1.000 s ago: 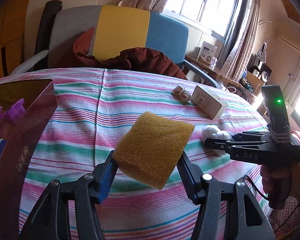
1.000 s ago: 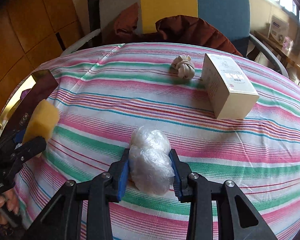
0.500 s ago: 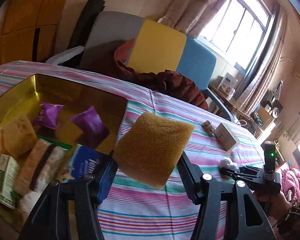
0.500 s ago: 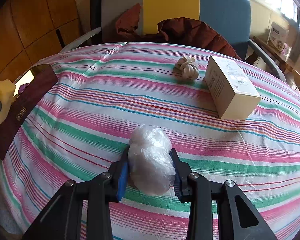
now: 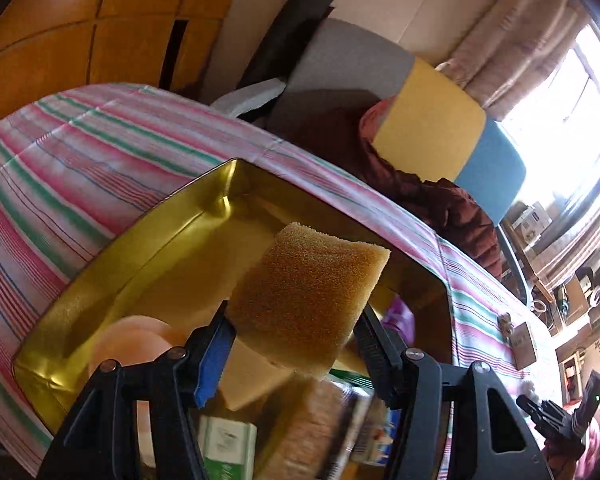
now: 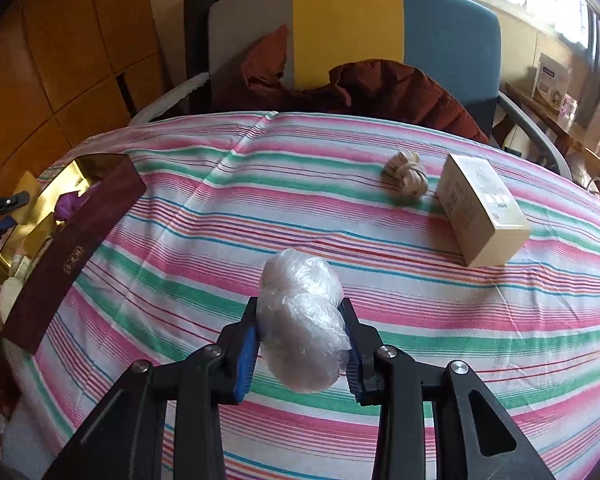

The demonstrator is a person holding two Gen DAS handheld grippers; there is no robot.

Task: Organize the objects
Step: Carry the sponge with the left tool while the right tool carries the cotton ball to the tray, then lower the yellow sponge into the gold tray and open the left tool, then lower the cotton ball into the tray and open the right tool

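Left tool [image 5: 296, 336] squeezing a yellow sponge [image 5: 308, 300], up in the air right over the gold box [image 5: 112, 264]. Right tool [image 6: 300, 344] squeezing a bag ball [image 6: 300, 320], low over the striped worktop [image 6: 480, 340], well apart from the box. Already in the box: another sponge, purple packets, a few small packs. Not yet dropped in: the sponge. Left on the worktop: a white carton [image 6: 480, 216] and a knotted rope [image 6: 406, 174] just beside it. Roughly half done, by the look of it.
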